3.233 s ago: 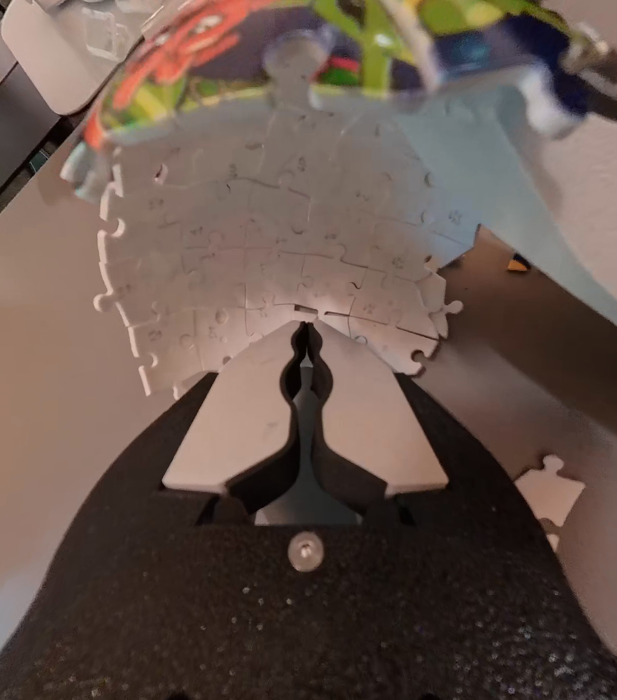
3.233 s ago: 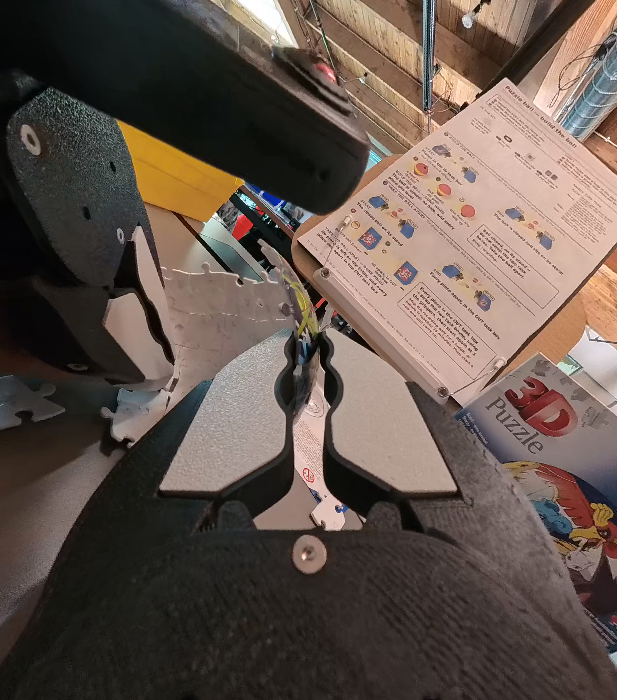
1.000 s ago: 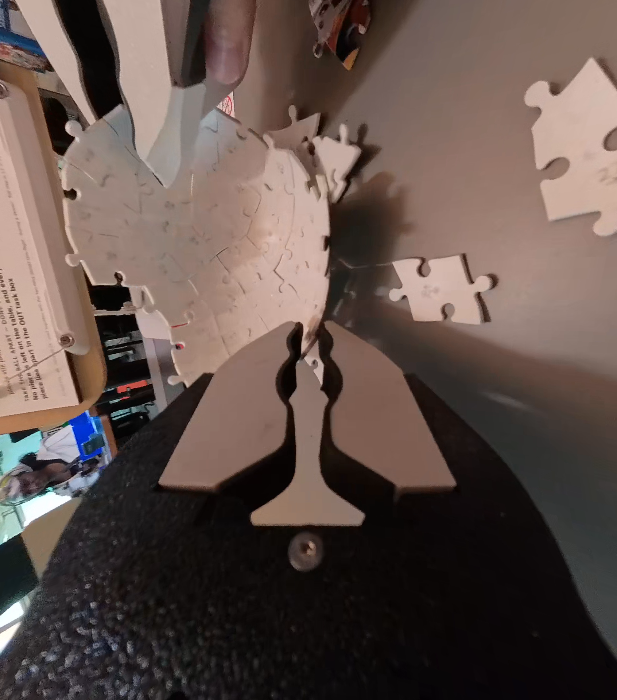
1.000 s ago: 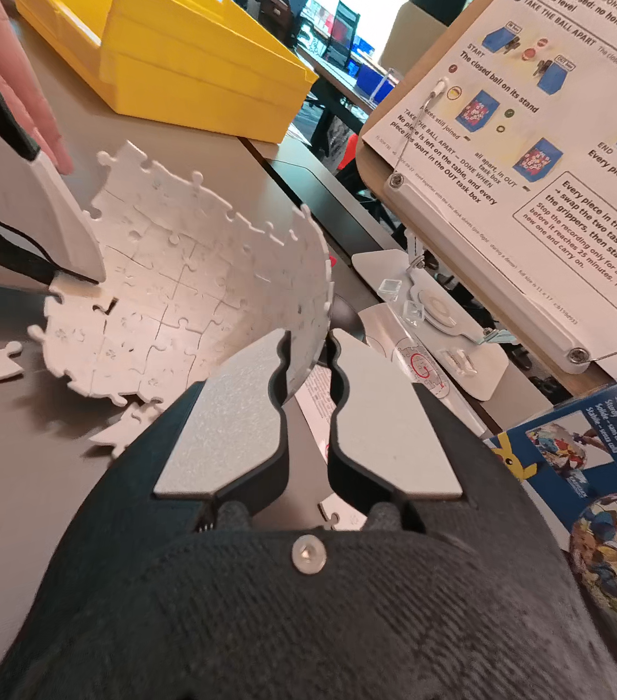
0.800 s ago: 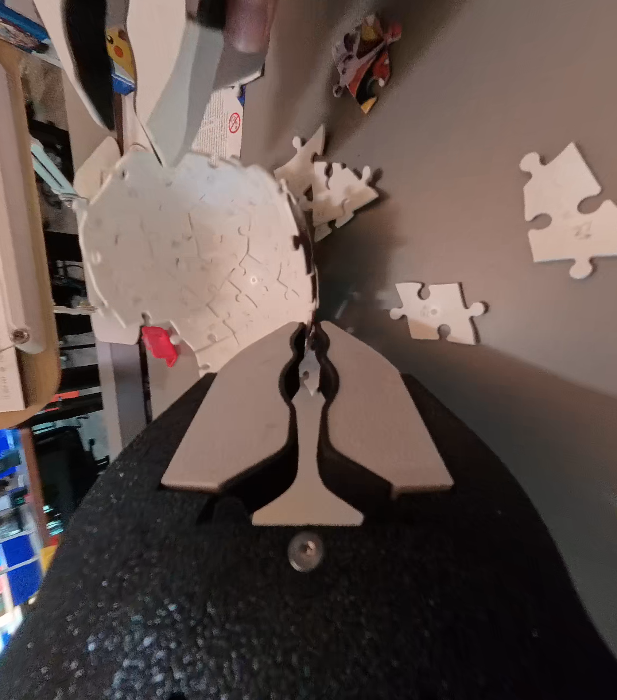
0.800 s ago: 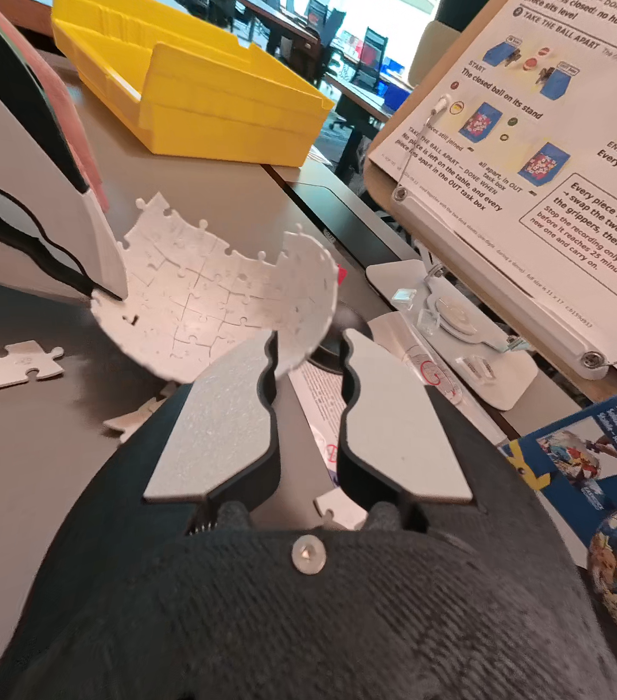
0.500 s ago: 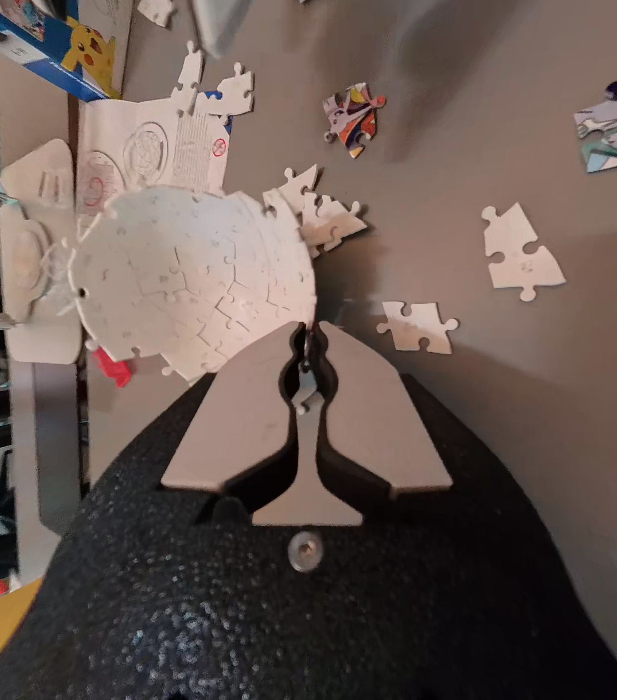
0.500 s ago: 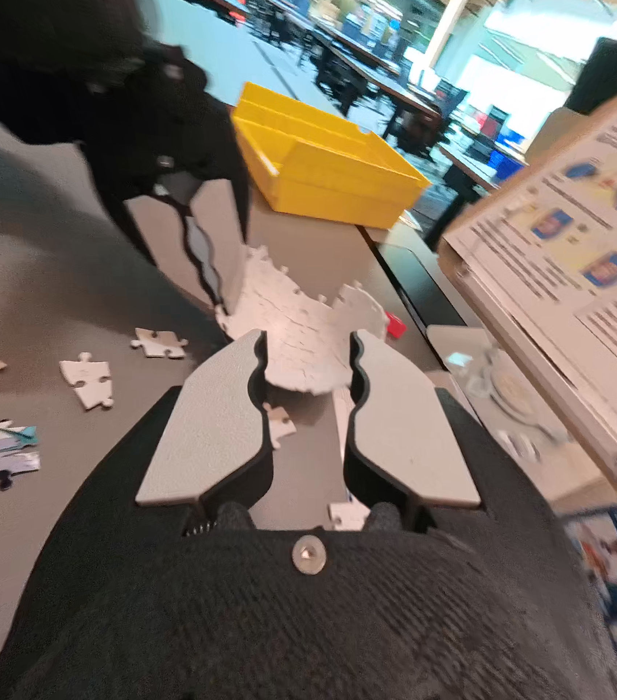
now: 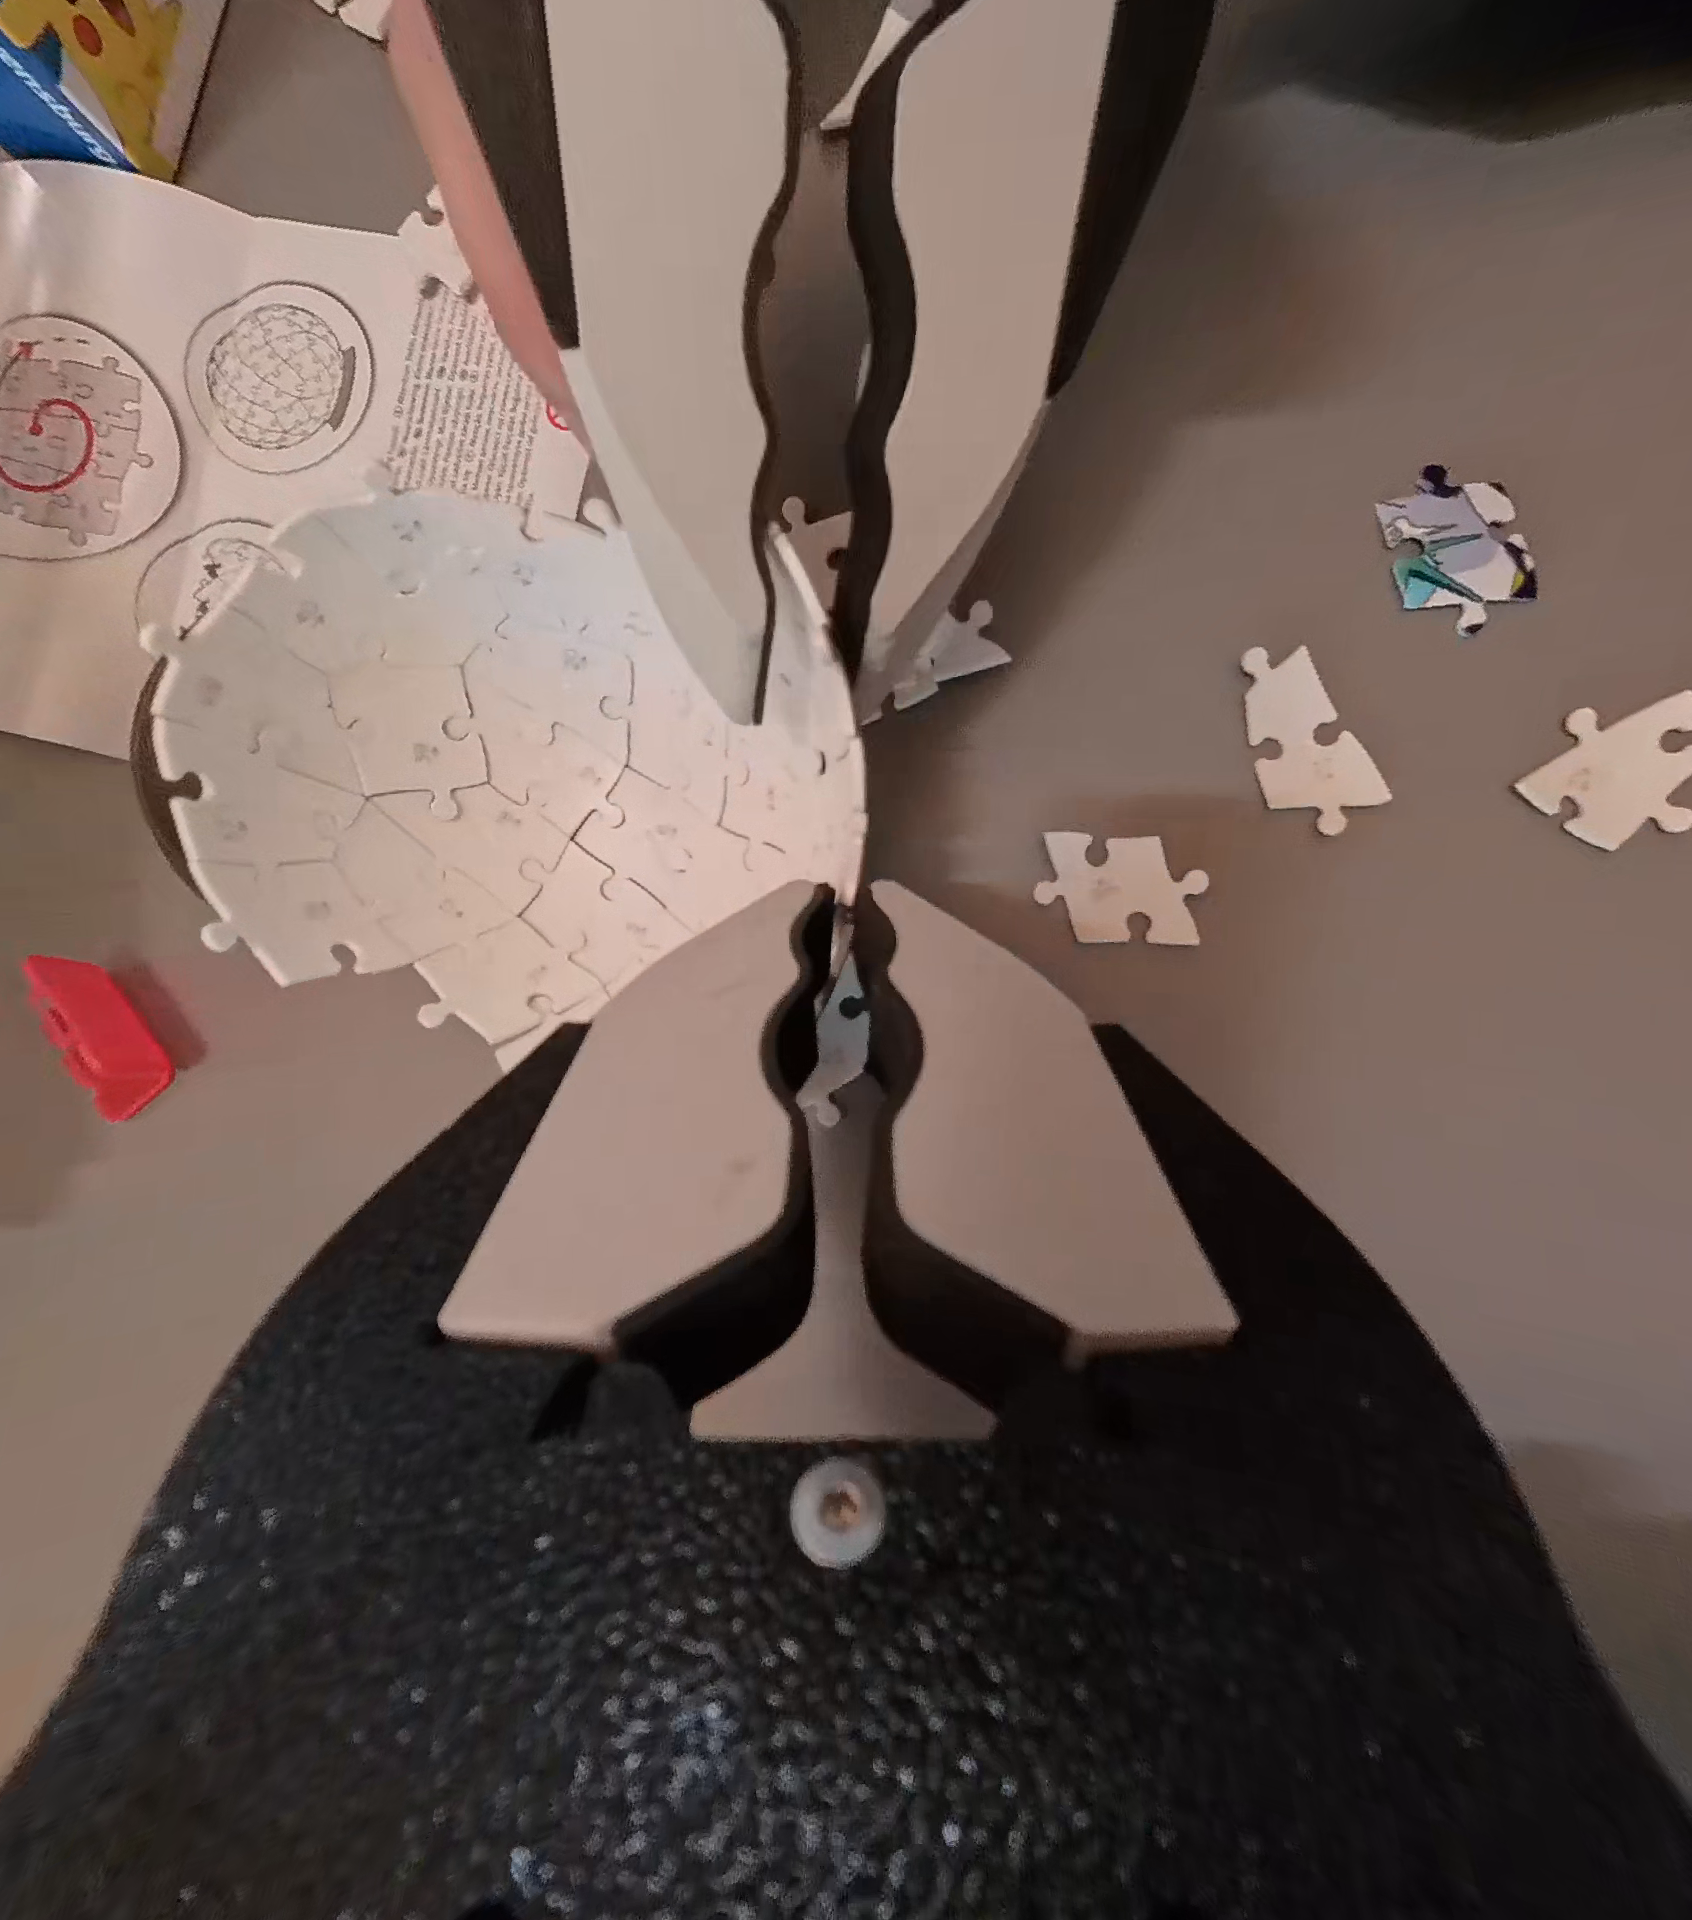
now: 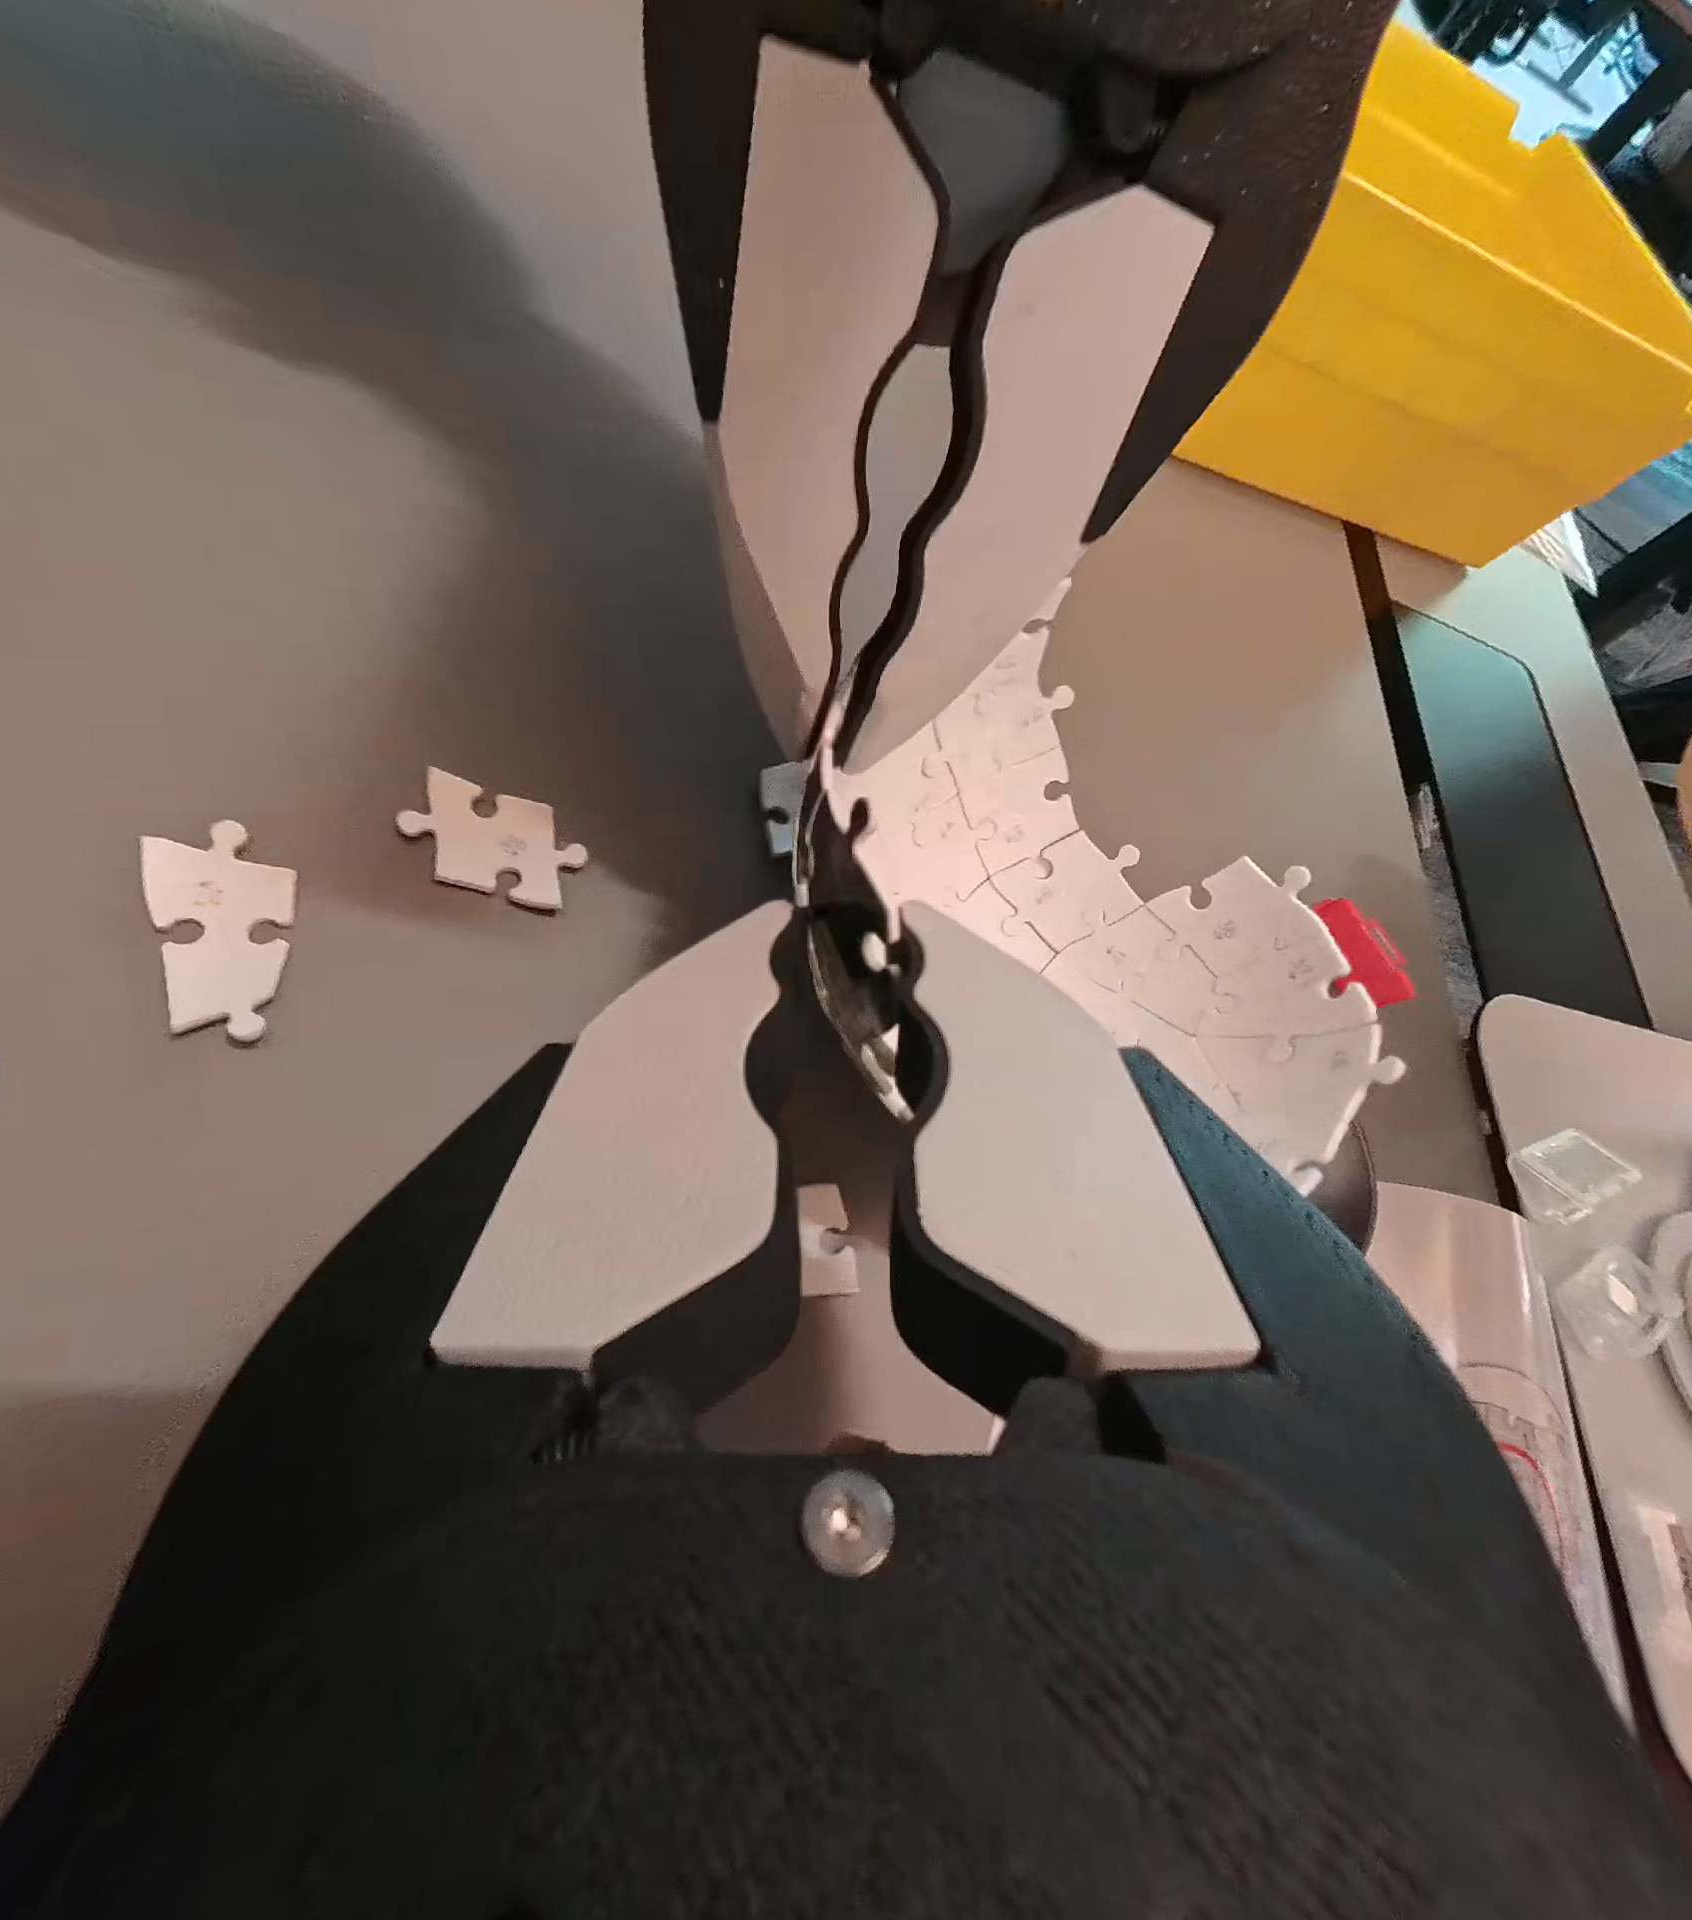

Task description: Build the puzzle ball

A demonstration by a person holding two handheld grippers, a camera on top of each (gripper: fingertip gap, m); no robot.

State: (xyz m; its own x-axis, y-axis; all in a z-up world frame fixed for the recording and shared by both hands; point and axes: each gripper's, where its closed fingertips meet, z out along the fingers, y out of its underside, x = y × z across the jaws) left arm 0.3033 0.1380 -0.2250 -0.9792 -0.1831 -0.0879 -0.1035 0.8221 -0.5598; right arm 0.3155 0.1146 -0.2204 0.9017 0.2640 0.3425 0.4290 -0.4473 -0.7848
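Gripping the half-built shell (image 9: 468,748) by its right rim, the left claw (image 9: 847,899) was pinched shut, while the right claw (image 10: 847,920) closed on that rim from the far side, over the table (image 9: 1444,1091). Judging by this, re-gripping was in hand; next, one claw must let go and fetch a loose piece (image 9: 1117,890).

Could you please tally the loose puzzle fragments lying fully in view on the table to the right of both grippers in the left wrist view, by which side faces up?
White-side-up fragments: 3
Picture-side-up fragments: 1
Total: 4
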